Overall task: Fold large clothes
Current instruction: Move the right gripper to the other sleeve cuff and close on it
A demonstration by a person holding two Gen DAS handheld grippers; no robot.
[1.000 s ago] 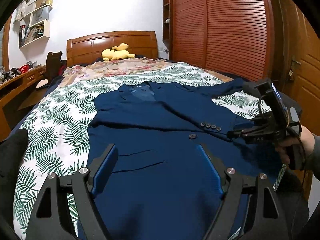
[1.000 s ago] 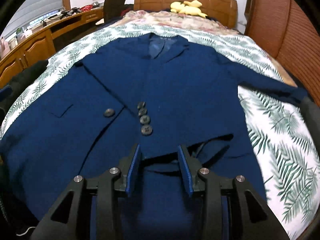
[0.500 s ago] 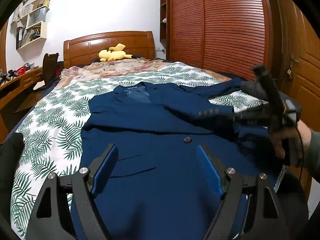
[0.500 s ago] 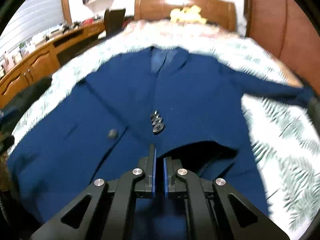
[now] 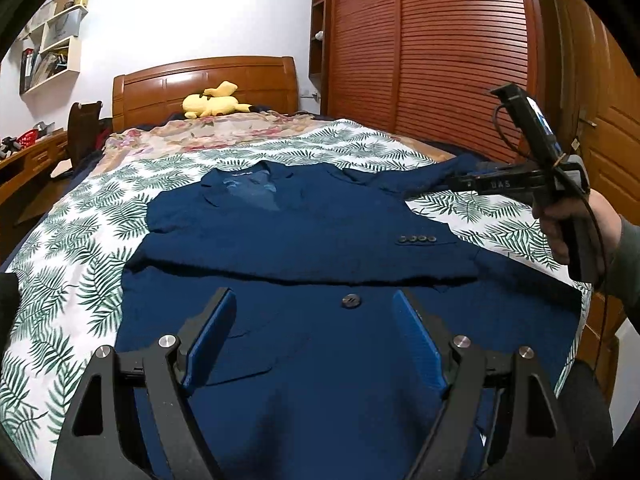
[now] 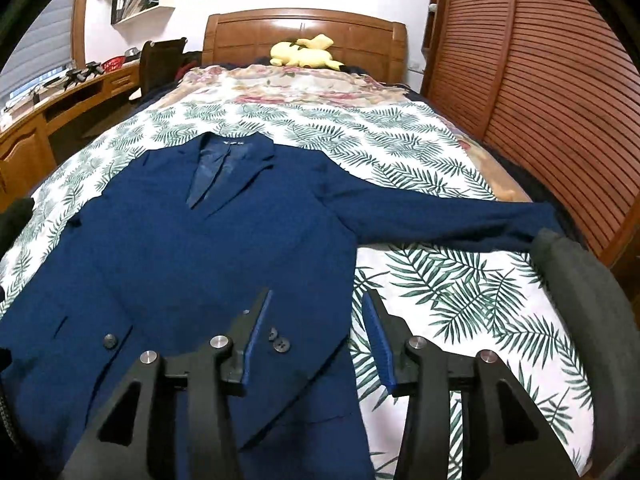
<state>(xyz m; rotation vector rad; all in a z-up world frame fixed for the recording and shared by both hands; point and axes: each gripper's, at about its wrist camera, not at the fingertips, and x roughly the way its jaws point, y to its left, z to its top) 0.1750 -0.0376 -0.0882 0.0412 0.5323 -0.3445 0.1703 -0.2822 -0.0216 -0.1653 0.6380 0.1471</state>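
A navy blazer (image 6: 192, 248) lies face up on the leaf-print bed sheet (image 6: 460, 292), collar toward the headboard. One sleeve is folded across its chest, with the cuff buttons (image 5: 416, 238) showing. The other sleeve (image 6: 440, 216) stretches out to the bed's right edge. My left gripper (image 5: 312, 300) hovers open over the blazer's lower front, near a single button (image 5: 351, 301). My right gripper (image 6: 318, 300) hangs above the folded cuff and the blazer's right edge, its jaws opening with nothing between them. In the left wrist view a hand holds the right gripper (image 5: 452, 183) over the outstretched sleeve.
A yellow plush toy (image 6: 304, 54) lies by the wooden headboard (image 6: 304, 36). A slatted wardrobe (image 6: 540, 92) runs along the right of the bed, and a desk (image 6: 48, 112) and chair stand on the left. A dark grey padded object (image 6: 580, 280) sits at the bed's right edge.
The right gripper snapped shut half a second ago and has now opened again, rising and swinging right toward the outstretched sleeve. The left gripper drifted slightly and stayed open.
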